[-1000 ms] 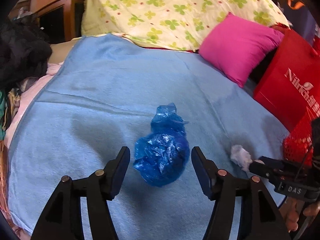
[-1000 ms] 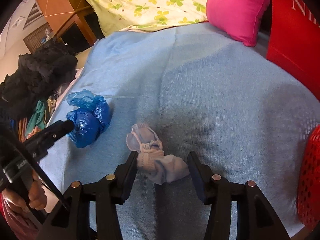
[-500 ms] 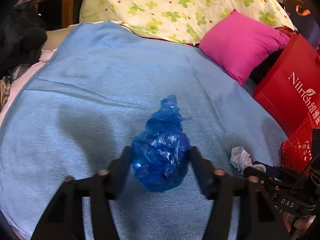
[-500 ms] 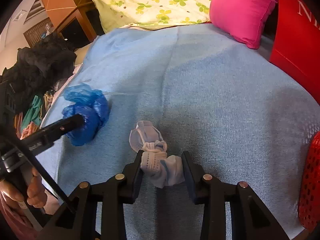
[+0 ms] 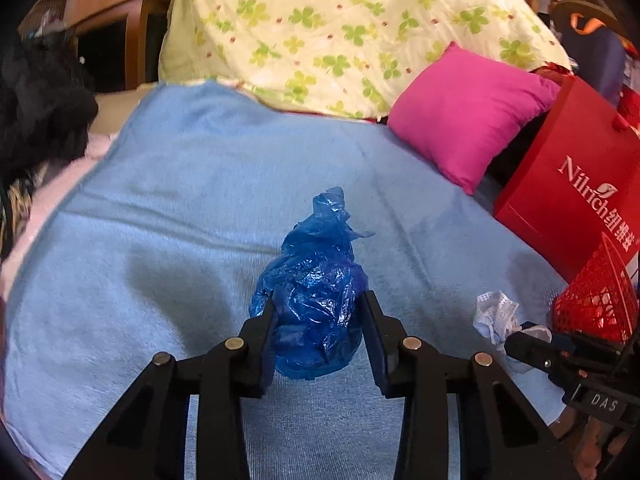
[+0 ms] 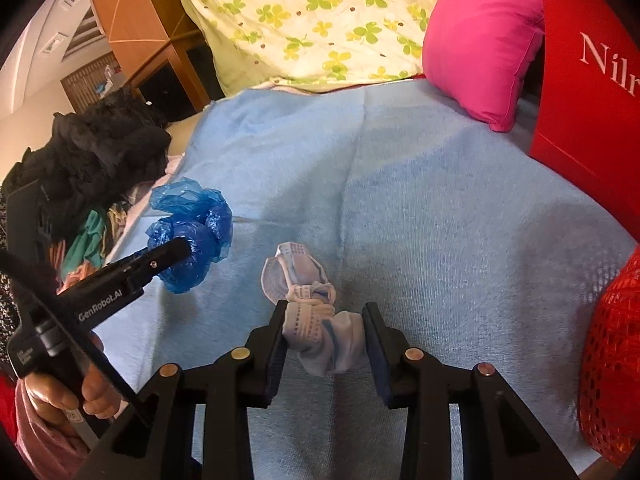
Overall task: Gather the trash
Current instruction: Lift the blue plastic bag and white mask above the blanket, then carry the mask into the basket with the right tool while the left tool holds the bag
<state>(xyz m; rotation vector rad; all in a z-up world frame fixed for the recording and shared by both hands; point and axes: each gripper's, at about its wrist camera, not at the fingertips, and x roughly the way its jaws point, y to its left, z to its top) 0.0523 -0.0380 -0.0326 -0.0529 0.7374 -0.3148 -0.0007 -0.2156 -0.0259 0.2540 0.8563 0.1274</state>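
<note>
Two hand-held grippers on a blue bed blanket, each with a piece of trash between its fingers.

The left hand-held gripper [image 5: 320,328] is closing on a crumpled blue plastic bag [image 5: 316,280]; both pads press into the bag's sides, and its twisted top sticks out ahead of the fingertips. The right hand-held gripper [image 6: 325,332] is clamped narrowly on a wad of white paper [image 6: 320,332], whose loose end reaches forward past the fingertips onto the blanket [image 6: 420,200]. Ahead of both lie a pink cushion [image 6: 480,40] and a clover-print quilt [image 5: 340,28]. To the right of the right hand-held gripper are a red mesh basket [image 6: 612,360] and, farther forward, a red paper bag [image 6: 592,80]. To the left of the left one is a heap of dark clothes [image 5: 36,108].
</note>
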